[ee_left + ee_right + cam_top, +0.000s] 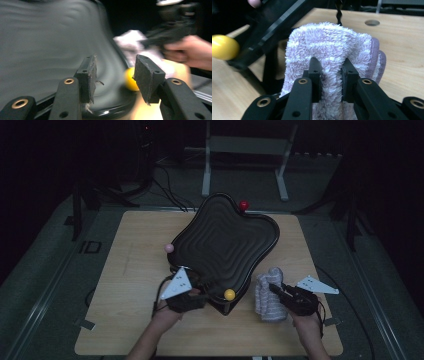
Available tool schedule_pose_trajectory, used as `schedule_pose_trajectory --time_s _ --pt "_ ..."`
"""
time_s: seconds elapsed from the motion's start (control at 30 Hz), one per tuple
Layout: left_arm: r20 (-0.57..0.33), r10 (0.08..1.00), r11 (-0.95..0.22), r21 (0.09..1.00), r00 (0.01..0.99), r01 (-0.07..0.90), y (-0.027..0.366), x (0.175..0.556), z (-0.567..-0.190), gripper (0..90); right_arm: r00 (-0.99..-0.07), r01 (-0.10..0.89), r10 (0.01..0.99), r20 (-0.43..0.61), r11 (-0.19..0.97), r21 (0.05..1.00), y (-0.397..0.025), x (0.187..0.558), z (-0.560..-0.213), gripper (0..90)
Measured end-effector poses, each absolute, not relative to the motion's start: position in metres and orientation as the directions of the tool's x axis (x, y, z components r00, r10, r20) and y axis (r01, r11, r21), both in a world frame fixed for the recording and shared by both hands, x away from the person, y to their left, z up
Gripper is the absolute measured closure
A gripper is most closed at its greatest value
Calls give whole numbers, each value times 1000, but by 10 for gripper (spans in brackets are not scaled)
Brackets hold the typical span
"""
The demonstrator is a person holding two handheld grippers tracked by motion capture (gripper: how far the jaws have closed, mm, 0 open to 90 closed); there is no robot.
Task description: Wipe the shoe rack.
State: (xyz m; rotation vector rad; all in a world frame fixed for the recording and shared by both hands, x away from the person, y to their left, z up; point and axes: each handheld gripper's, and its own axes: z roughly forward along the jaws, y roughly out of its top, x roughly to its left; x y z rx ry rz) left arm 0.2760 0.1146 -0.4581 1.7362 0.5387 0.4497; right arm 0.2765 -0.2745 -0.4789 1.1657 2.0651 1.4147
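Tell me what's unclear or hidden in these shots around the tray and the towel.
- Left gripper view: motion blur smears the tray ridges and the towel.
- High view: right tongs cover part of the towel; dim light hides its pattern.
- Right gripper view: the towel hides the table behind it.

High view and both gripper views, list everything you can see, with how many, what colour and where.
Tray: one, black, ridged and wavy-edged, middle of the table, standing on legs.
Yellow ball: one, at the tray's near corner.
Pink ball: one, at the tray's left corner.
Red ball: one, at the tray's far corner.
Towel: one, pale lilac-white, fluffy, bunched to the right of the tray's near corner.
Table: one, light wood.
Frame: one, light grey metal, on the floor beyond the table.
Cables: several, black, on the floor behind the table.
Left gripper: black, jaws apart, at the tray's near rim.
Right gripper: black, jaws pinching the towel.
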Motion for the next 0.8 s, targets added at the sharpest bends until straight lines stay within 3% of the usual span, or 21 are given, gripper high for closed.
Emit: schedule_pose_trajectory --time_s 0.1,0.3,0.57,0.67,0.8 --pt "27 691 -177 975 722 133 151 291 -454 512 -608 387 783 133 145 911 -271 266 -465 749" --pt "30 804 -165 971 594 174 194 320 -456 475 -695 280 713 89 154 948 -250 241 -427 747" --pt "-4 828 -150 962 561 229 204 355 -473 449 -789 260 612 65 236 936 -200 244 -419 720" --pt "13 827 -171 958 562 229 202 363 -478 449 -803 292 592 68 290 911 -184 252 -431 625" --pt "15 833 -185 949 553 254 200 373 -484 449 -805 311 590 59 336 889 -171 253 -448 578"
